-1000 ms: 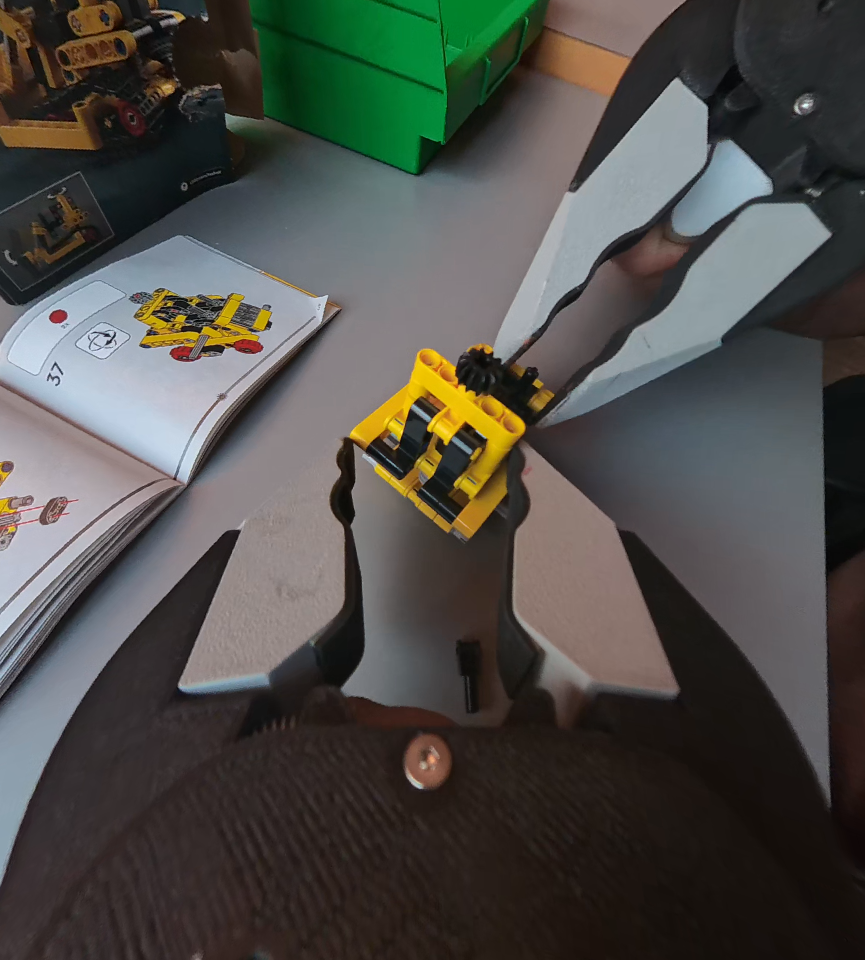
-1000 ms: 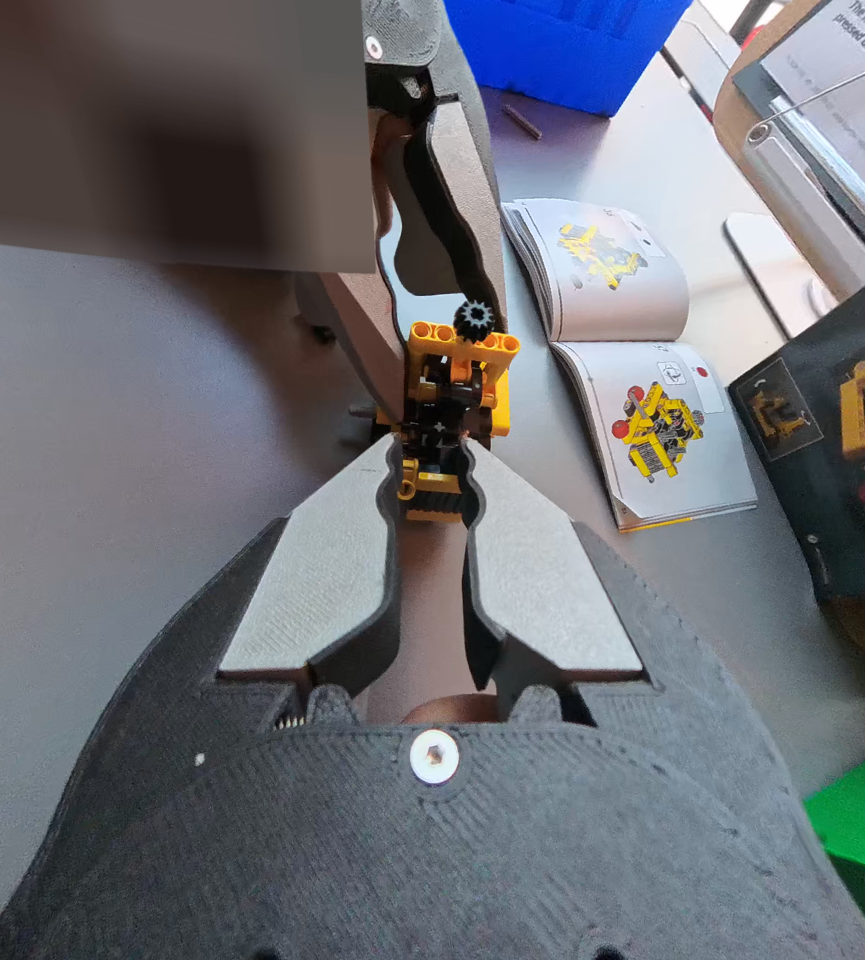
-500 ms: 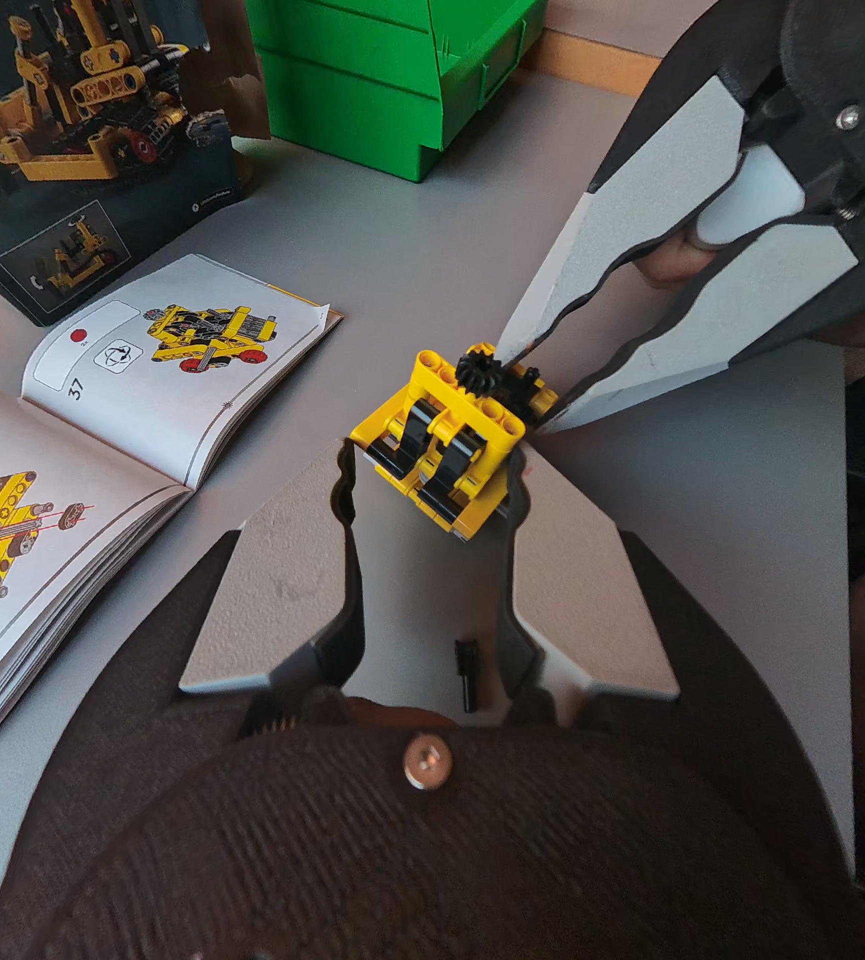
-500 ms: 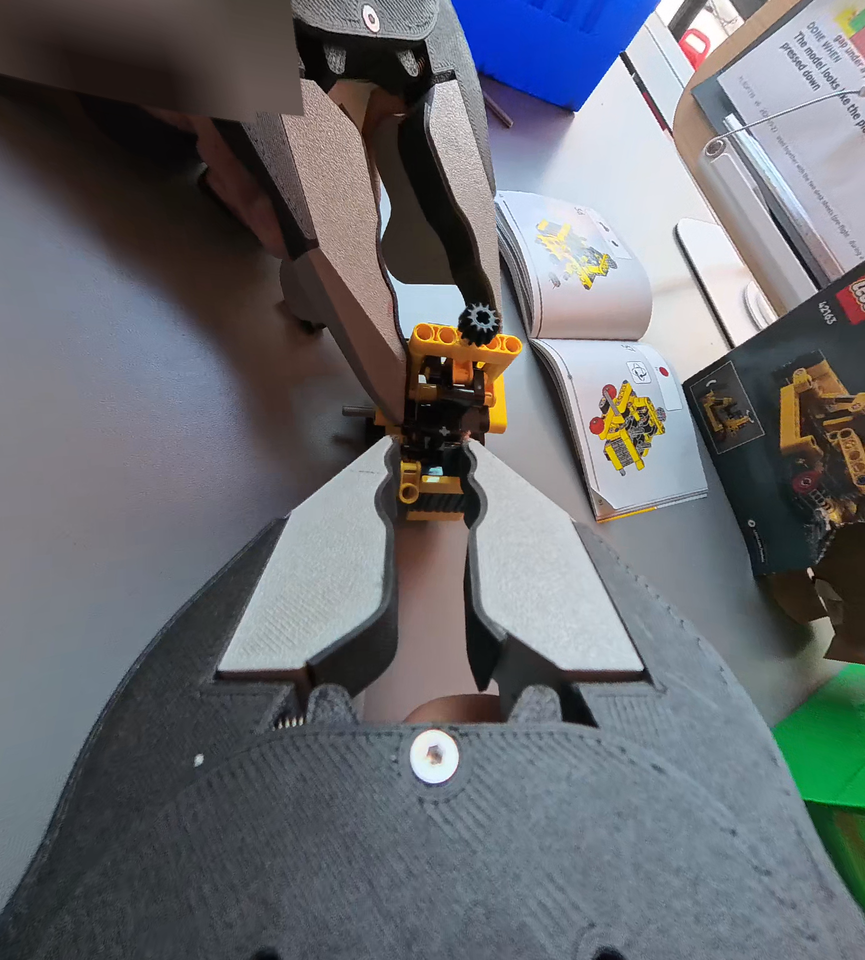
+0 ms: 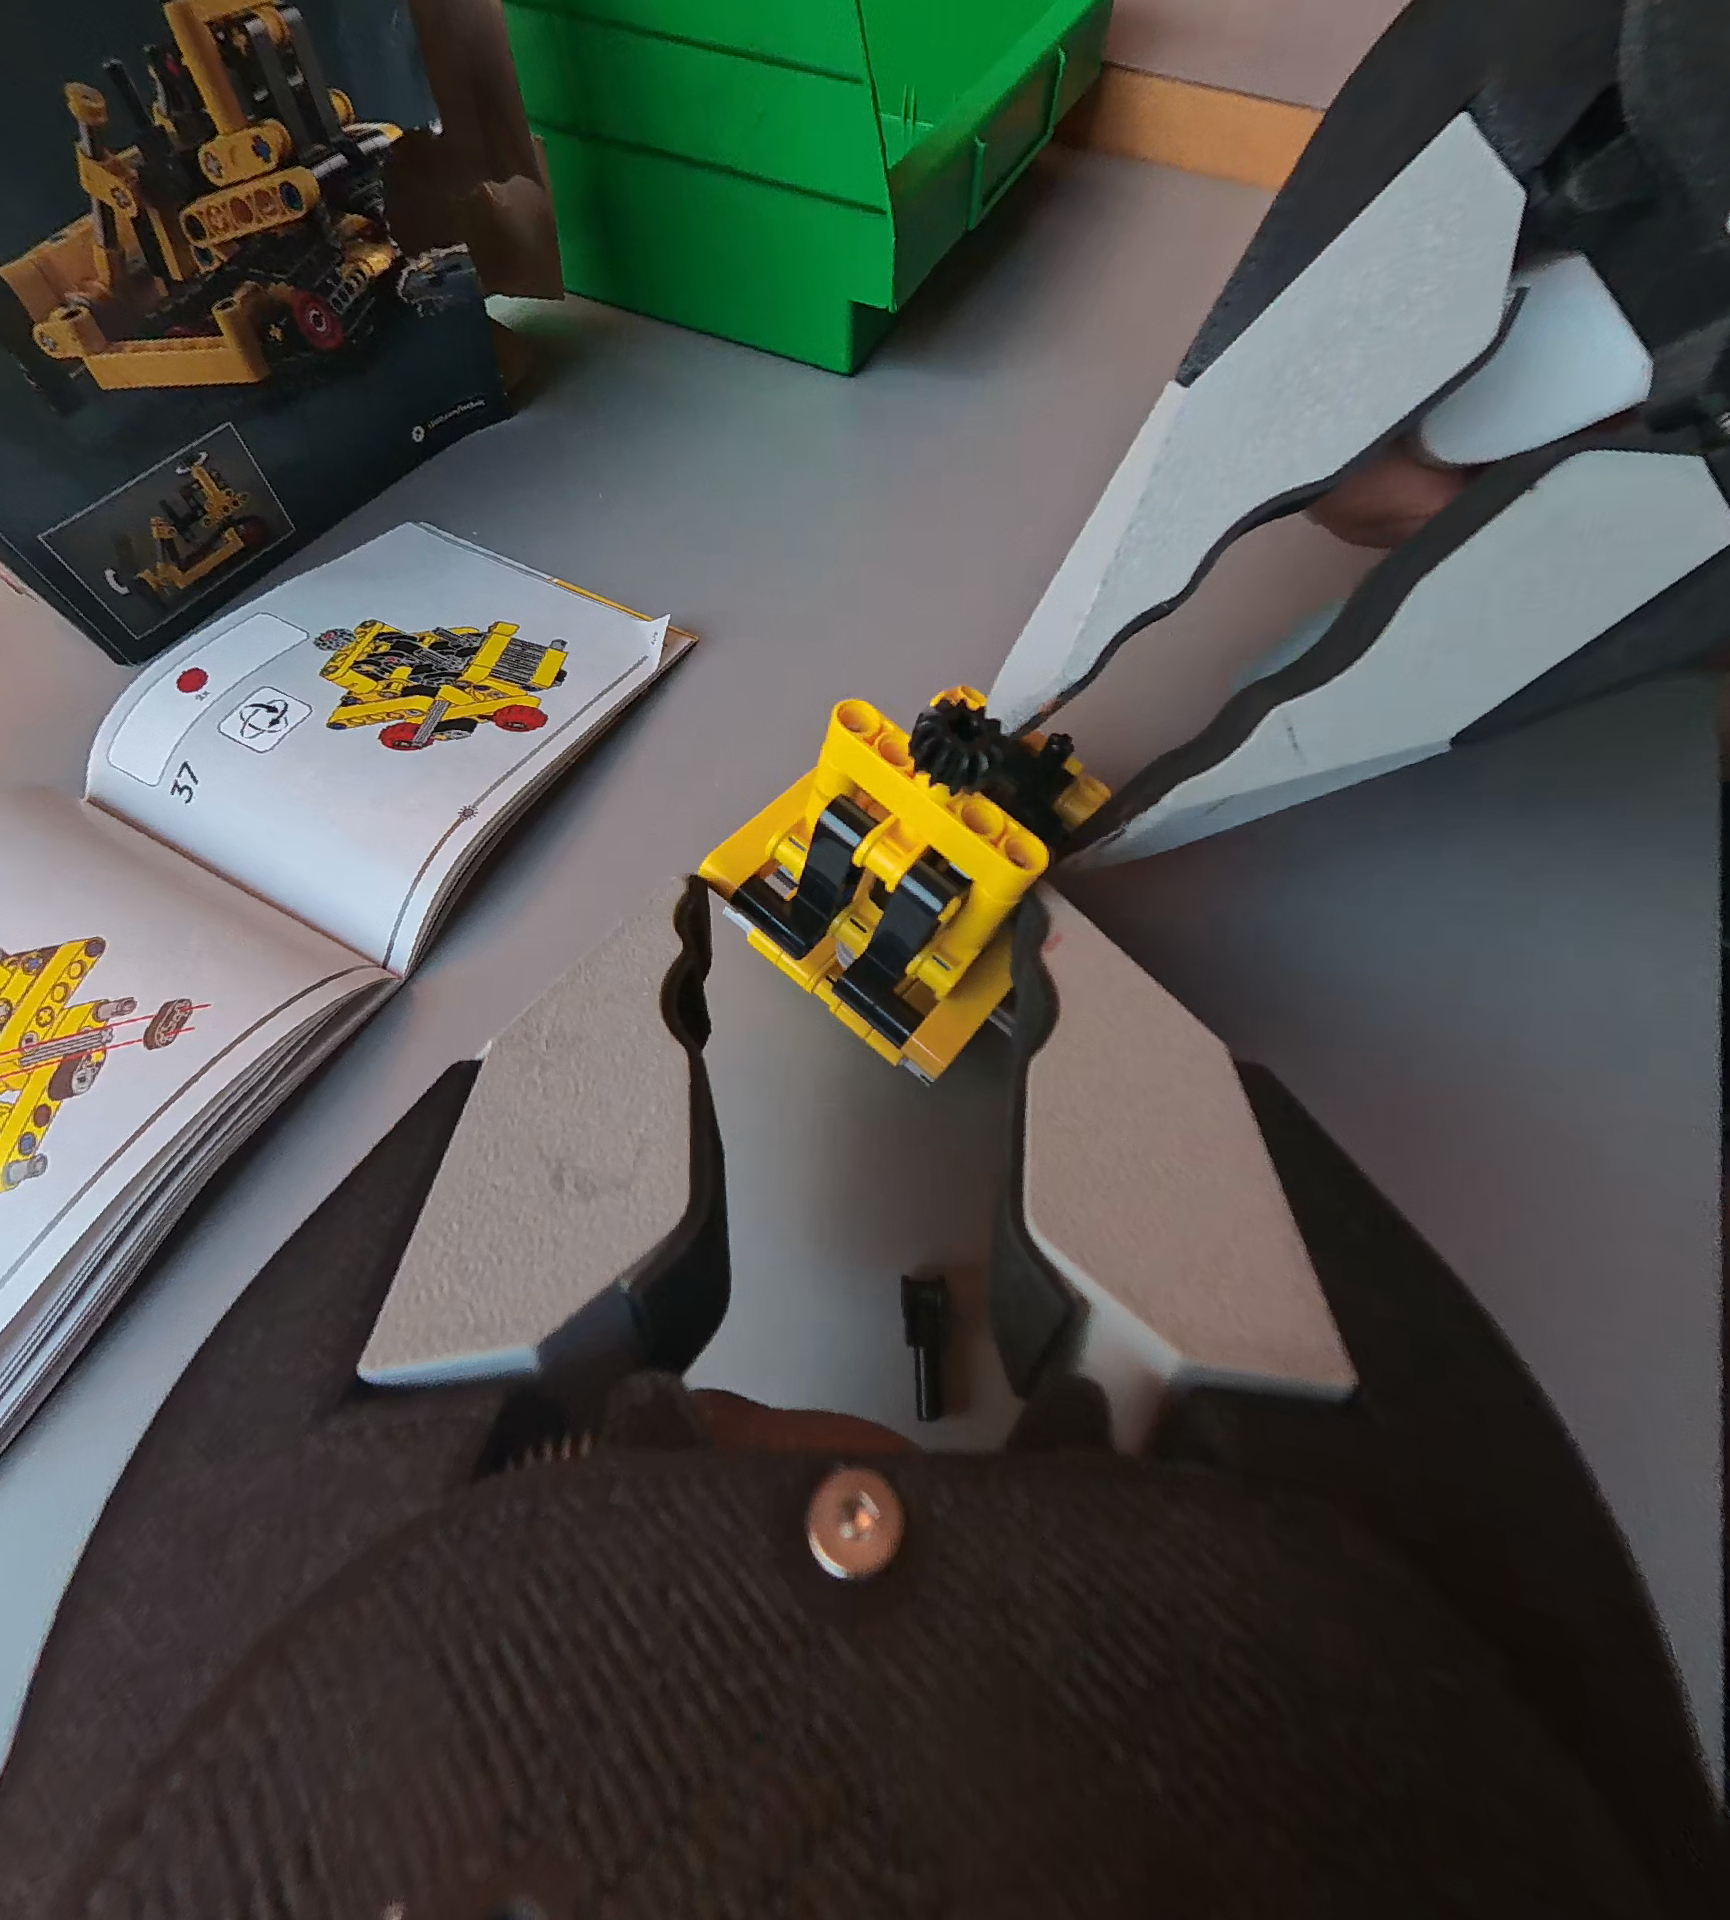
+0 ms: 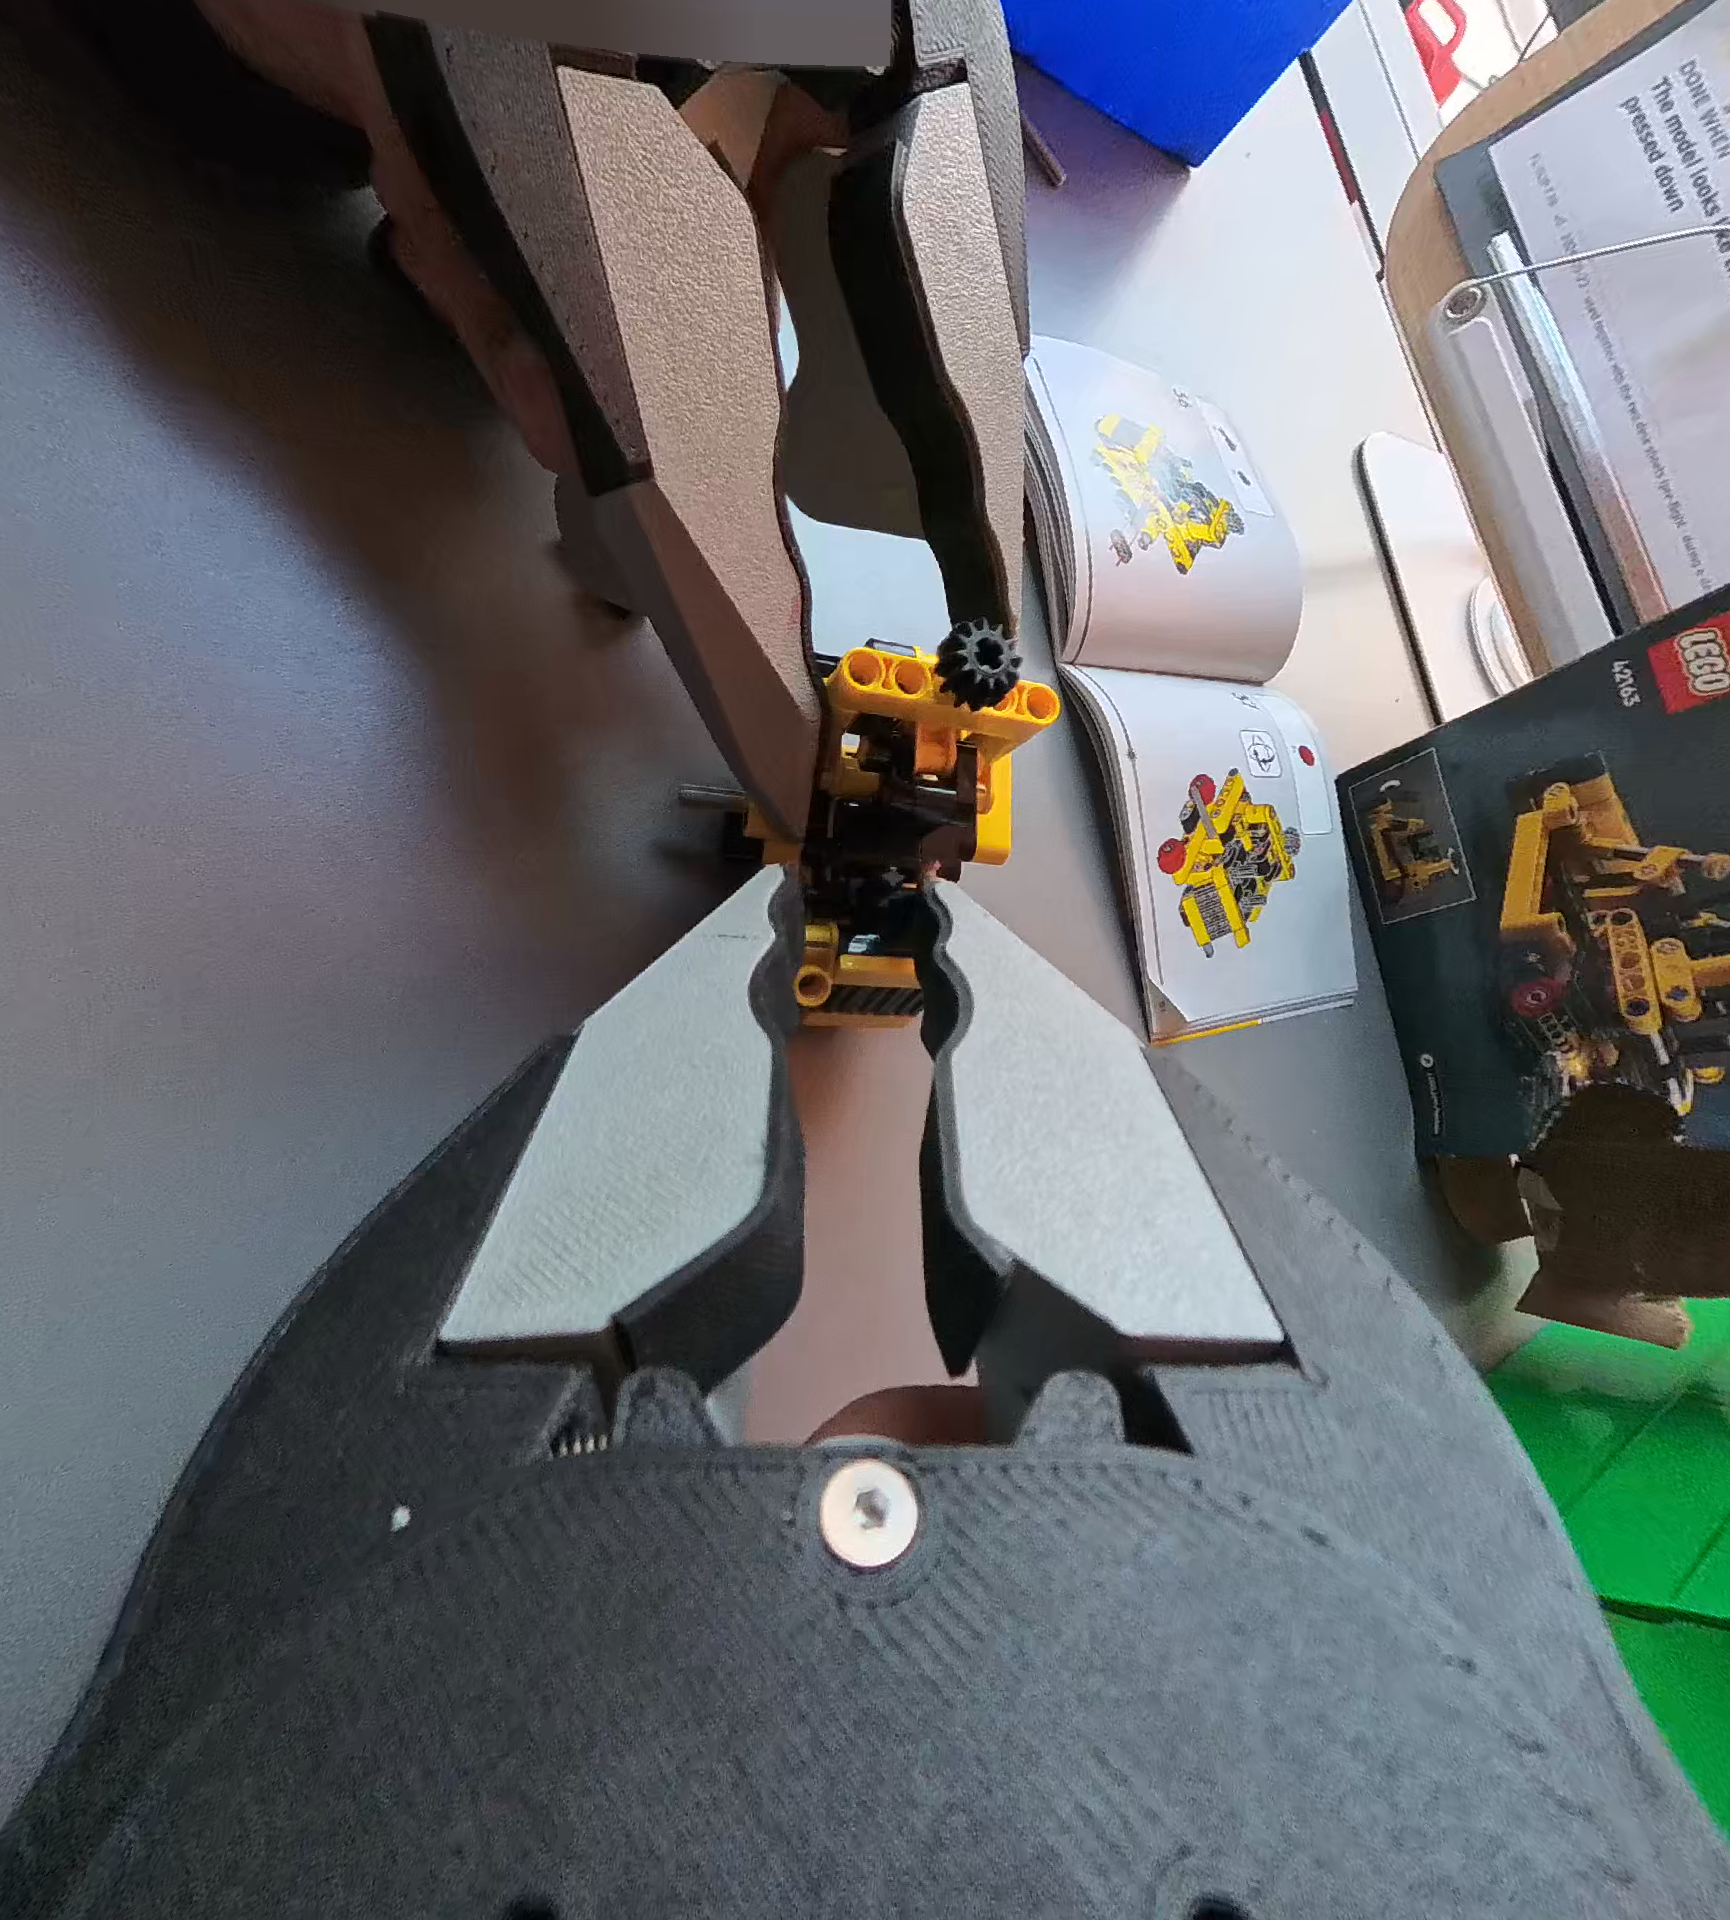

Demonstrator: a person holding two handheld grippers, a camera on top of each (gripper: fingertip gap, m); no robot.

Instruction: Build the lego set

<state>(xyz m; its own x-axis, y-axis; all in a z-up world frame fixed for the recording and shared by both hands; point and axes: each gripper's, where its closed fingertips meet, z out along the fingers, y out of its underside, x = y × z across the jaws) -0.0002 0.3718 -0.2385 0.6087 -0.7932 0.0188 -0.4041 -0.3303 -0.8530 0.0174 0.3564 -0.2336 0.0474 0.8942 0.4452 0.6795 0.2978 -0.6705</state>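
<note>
The partly built yellow and black lego model hangs between both grippers above the grey table. A black gear sits on its top yellow beam. My left gripper is shut on the model's lower sides. My right gripper comes in from the upper right and pinches the model's far end. In the right wrist view my right gripper is shut on the model. The left gripper reaches down from the top, one finger beside the gear.
An open instruction booklet lies left of the model, with the set's dark box and a green bin behind it. A small black pin lies on the table under my left gripper. A blue bin and a sheet stand show in the right wrist view. The left tips stand about 8 centimeters off the small black pin.
Both grippers and the model have shifted together, so the box, booklet and bins sit differently in both views. The two grips and the model's pose between them look unchanged.
</note>
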